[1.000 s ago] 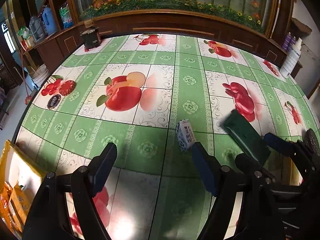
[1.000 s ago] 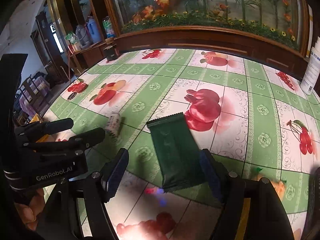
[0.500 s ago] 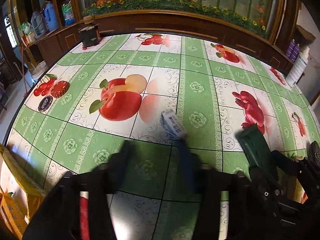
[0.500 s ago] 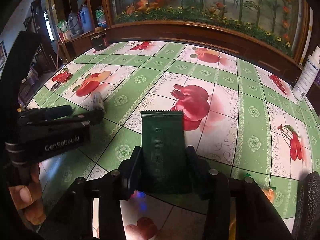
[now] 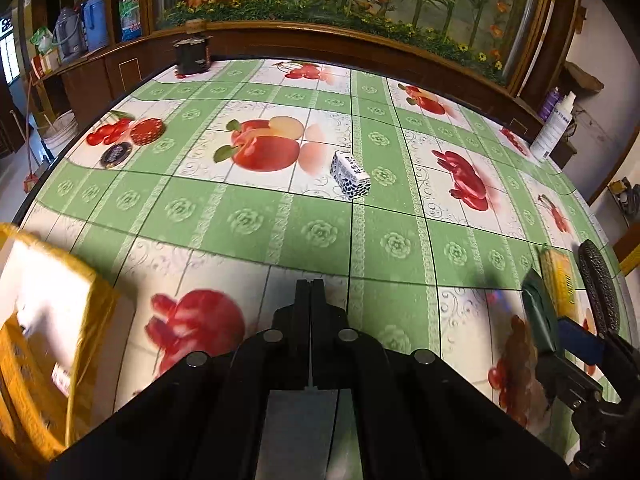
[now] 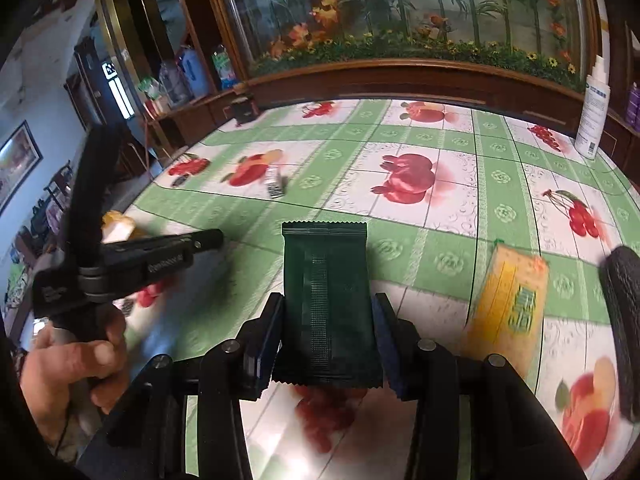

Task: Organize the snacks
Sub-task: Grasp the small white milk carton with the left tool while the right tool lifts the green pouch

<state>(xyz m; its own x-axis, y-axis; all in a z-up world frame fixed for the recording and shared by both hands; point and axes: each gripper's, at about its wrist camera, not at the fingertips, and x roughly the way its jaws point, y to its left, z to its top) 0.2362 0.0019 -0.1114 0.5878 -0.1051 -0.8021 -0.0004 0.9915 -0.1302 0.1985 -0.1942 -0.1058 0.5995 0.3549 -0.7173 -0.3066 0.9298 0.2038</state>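
Observation:
My right gripper (image 6: 327, 316) is shut on a dark green snack packet (image 6: 326, 300) and holds it above the table; the packet shows edge-on in the left wrist view (image 5: 540, 320). My left gripper (image 5: 310, 286) is shut and empty, its fingers pressed together above the table; it shows at the left of the right wrist view (image 6: 212, 239). A small white box with black spots (image 5: 350, 175) lies on the table beyond it, also seen in the right wrist view (image 6: 275, 186). A yellow snack pack (image 6: 512, 292) lies at the right.
A yellow box (image 5: 48, 320) holding snacks stands at the table's left front edge. A white spray bottle (image 6: 594, 120) stands at the far right. A dark box (image 5: 192, 54) sits at the far edge. A black tyre-like object (image 6: 622, 320) is at the right edge.
My left gripper has closed from wide open to fully shut and pulled back from the spotted box. My right gripper has closed on the green packet and lifted it.

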